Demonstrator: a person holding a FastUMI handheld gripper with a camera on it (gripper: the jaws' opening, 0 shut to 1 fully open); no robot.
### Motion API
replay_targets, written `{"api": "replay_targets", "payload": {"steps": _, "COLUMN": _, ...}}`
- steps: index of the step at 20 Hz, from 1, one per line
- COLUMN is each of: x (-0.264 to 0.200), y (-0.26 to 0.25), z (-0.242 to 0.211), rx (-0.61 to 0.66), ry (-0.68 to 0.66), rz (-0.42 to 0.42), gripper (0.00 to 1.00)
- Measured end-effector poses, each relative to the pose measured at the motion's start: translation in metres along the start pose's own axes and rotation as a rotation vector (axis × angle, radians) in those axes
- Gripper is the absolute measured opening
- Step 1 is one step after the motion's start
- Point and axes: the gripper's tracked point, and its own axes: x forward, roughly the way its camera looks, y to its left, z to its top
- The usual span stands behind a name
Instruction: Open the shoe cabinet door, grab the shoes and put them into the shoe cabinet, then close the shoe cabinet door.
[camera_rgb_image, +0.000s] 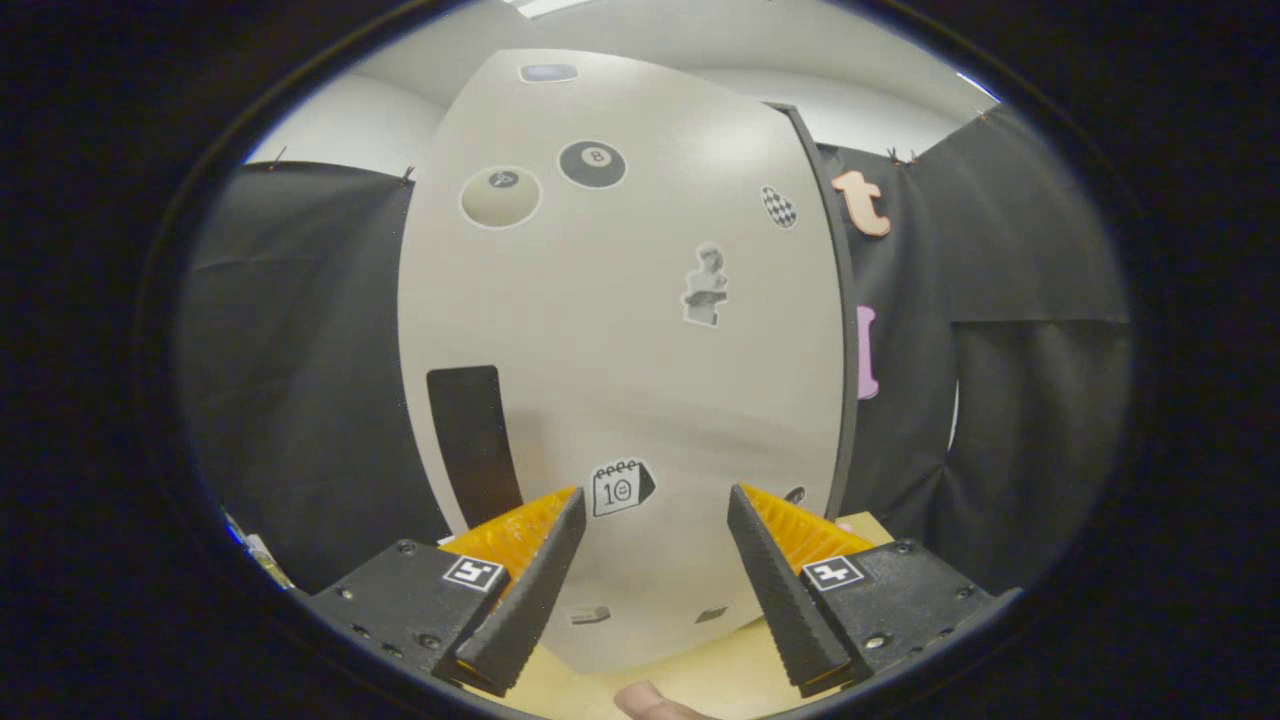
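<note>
The shoe cabinet door (640, 340) stands just ahead of my fingers, a pale flat panel covered with stickers. A dark vertical slot handle (473, 440) sits low on the door, beyond my left finger. The door's dark right edge (840, 330) shows against the black cloth. My gripper (655, 498) is open, with nothing between its fingers (540, 570); the two fingers frame a calendar sticker (620, 487) low on the door. The door looks shut or nearly so. Whatever is behind the door is hidden.
The cabinet stands on a light wooden surface (720, 670) under my fingers. A fingertip of a person (650, 703) shows at the near edge of that surface. Black cloth walls flank the cabinet left and right.
</note>
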Motion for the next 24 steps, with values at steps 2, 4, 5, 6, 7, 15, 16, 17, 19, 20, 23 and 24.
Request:
{"api": "replay_targets", "payload": {"steps": 2, "x": 0.000, "y": 0.014, "z": -0.007, "rx": 0.020, "ry": 0.012, "rz": 0.020, "gripper": 0.94}}
{"api": "replay_targets", "payload": {"steps": 4, "x": -0.006, "y": 0.019, "z": -0.011, "rx": 0.032, "ry": 0.003, "rz": 0.016, "gripper": 0.95}}
{"api": "replay_targets", "payload": {"steps": 5, "x": -0.010, "y": 0.020, "z": -0.012, "rx": 0.036, "ry": 0.001, "rz": 0.017, "gripper": 0.95}}
{"api": "replay_targets", "payload": {"steps": 6, "x": -0.013, "y": 0.019, "z": -0.013, "rx": 0.040, "ry": -0.003, "rz": 0.026, "gripper": 0.96}}
{"api": "replay_targets", "payload": {"steps": 7, "x": -0.018, "y": 0.019, "z": -0.013, "rx": 0.045, "ry": -0.009, "rz": 0.039, "gripper": 0.96}}
{"api": "replay_targets", "payload": {"steps": 15, "x": -0.087, "y": -0.003, "z": -0.028, "rx": 0.002, "ry": -0.071, "rz": 0.021, "gripper": 0.96}}
{"api": "replay_targets", "payload": {"steps": 16, "x": -0.096, "y": 0.002, "z": -0.032, "rx": 0.014, "ry": -0.073, "rz": 0.040, "gripper": 0.96}}
{"api": "replay_targets", "payload": {"steps": 17, "x": -0.107, "y": 0.006, "z": -0.037, "rx": 0.028, "ry": -0.073, "rz": 0.065, "gripper": 0.96}}
{"api": "replay_targets", "payload": {"steps": 19, "x": -0.129, "y": 0.006, "z": -0.043, "rx": 0.055, "ry": -0.088, "rz": 0.075, "gripper": 0.96}}
{"api": "replay_targets", "payload": {"steps": 20, "x": -0.140, "y": 0.000, "z": -0.046, "rx": 0.066, "ry": -0.098, "rz": 0.057, "gripper": 0.96}}
{"api": "replay_targets", "payload": {"steps": 23, "x": -0.174, "y": -0.018, "z": -0.061, "rx": 0.051, "ry": -0.108, "rz": -0.017, "gripper": 0.96}}
{"api": "replay_targets", "payload": {"steps": 24, "x": -0.181, "y": -0.020, "z": -0.062, "rx": 0.043, "ry": -0.130, "rz": -0.021, "gripper": 0.96}}
